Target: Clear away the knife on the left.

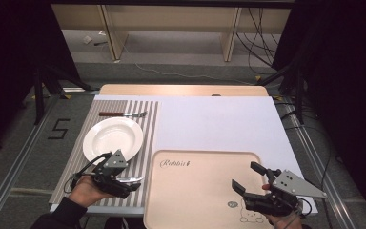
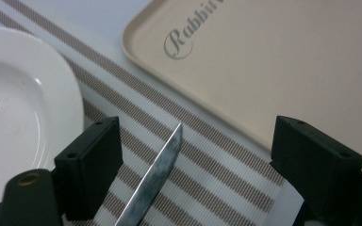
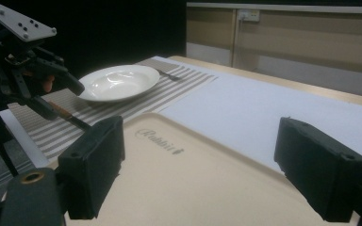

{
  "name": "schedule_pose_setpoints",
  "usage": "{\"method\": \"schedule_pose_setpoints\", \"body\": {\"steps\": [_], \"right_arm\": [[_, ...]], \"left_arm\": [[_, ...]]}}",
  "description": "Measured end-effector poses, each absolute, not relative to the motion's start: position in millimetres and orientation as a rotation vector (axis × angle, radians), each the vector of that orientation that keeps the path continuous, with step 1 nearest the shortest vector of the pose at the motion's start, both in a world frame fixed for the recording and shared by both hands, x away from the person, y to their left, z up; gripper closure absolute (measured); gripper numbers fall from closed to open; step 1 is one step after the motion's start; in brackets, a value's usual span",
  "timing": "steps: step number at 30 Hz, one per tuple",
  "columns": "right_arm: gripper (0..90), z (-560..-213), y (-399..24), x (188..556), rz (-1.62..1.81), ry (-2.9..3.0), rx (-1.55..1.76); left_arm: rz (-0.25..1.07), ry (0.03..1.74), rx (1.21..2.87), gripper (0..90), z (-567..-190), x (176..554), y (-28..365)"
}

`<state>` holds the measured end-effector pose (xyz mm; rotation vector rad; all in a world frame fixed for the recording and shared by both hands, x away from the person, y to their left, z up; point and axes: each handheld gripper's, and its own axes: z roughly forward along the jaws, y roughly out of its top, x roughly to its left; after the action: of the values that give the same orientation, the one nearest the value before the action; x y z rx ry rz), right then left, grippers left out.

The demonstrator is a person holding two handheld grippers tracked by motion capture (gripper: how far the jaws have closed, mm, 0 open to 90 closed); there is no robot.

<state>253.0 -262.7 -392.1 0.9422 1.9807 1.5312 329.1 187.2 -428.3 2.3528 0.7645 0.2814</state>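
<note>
1. The knife (image 2: pixel 158 174) is at the near edge of the striped mat (image 1: pixel 146 138), close to the table's near left corner. Its tip points at the tray (image 1: pixel 195 191).
2. The left gripper (image 1: pixel 134 183) is around the blade. Its jaws are wide apart and do not touch it.
3. A white plate (image 1: pixel 112 138) sits on the mat just behind.
4. A fork (image 1: pixel 124 114) lies at the mat's far edge.
5. The right gripper (image 1: pixel 243 174) hangs over the tray's near right corner, jaws wide with nothing between them.
</note>
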Motion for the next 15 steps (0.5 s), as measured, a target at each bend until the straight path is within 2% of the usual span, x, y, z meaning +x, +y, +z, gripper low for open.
{"method": "schedule_pose_setpoints", "body": {"steps": [6,8,15], "right_arm": [[17.7,-392,-263,253,1.531,1.981,0.943],[17.7,-392,-263,253,1.531,1.981,0.941],[17.7,-392,-263,253,1.532,1.982,0.941]], "left_arm": [[0.262,0.813,2.421,19.9,-435,333,198],[0.224,0.839,2.492,20.0,-440,334,202],[0.225,0.856,2.567,21.6,-448,334,207]]}}
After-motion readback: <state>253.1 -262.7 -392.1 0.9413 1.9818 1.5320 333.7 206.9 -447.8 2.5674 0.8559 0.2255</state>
